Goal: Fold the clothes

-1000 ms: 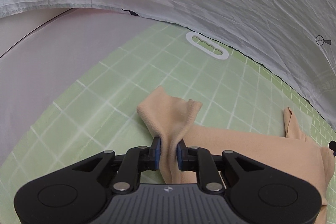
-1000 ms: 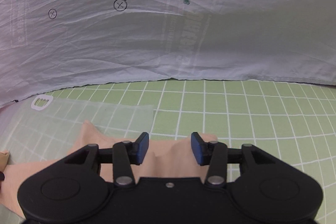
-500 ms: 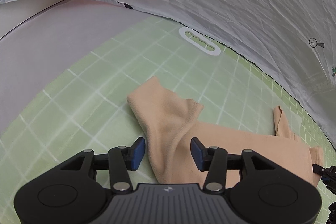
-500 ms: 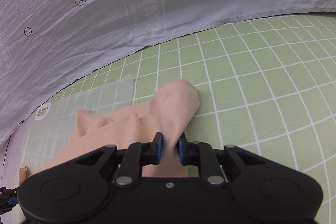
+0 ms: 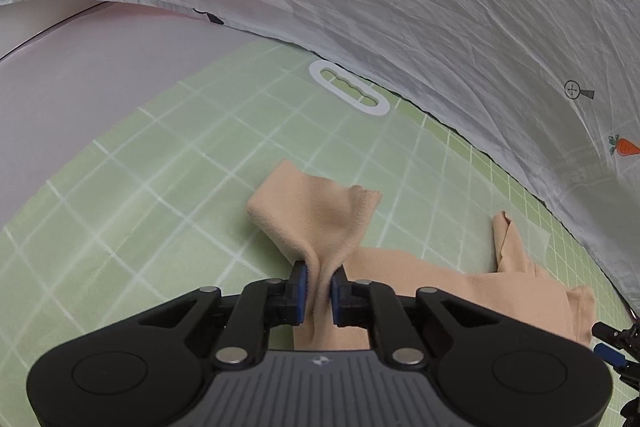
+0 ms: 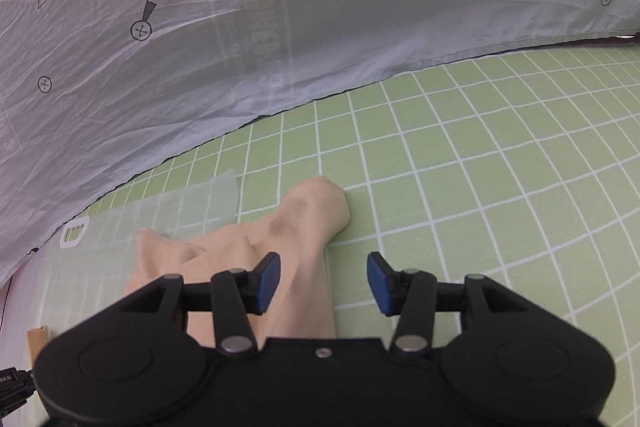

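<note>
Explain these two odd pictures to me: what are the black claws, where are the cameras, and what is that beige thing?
Each picture comes from a camera on a hand-held tool that a person carries, looking along its two fingers. The left gripper has pinched a fold of the beige stocking-like garment. The right gripper is open, with the same garment's rounded end lying ahead of it. The garment rests on a green grid mat, with a grey printed cloth hanging behind.

Peach-beige stretchy garment (image 5: pixel 404 275), thin knit. Lies mostly flat, stretched lengthwise on green grid mat; one end bunched and lifted, the other end rounded, lying flat.
</note>
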`<state>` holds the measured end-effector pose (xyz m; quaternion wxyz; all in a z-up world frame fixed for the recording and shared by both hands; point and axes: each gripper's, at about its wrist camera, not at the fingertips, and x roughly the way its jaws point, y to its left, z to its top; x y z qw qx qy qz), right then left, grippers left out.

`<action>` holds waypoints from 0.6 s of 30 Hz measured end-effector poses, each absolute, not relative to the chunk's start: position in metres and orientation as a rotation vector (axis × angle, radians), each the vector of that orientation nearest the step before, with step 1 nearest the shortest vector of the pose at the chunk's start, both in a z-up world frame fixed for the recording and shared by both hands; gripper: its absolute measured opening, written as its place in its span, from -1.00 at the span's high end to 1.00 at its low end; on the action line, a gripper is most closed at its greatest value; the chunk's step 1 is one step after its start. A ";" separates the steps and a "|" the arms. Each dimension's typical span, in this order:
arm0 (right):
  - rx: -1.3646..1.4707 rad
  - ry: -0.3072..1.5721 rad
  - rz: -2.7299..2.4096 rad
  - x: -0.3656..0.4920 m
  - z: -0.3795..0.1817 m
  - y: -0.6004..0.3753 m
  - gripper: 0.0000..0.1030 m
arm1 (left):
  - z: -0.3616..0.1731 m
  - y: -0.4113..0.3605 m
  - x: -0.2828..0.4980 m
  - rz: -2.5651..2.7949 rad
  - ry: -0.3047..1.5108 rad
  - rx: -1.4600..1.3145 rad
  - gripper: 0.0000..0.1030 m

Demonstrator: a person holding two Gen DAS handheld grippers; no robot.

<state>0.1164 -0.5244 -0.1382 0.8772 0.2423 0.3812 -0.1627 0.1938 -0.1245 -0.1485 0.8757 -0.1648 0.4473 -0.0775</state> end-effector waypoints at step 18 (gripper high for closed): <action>0.559 0.718 -0.383 0.043 -0.113 -0.529 -0.23 | -0.119 -0.292 0.148 -0.756 1.066 -0.008 -0.27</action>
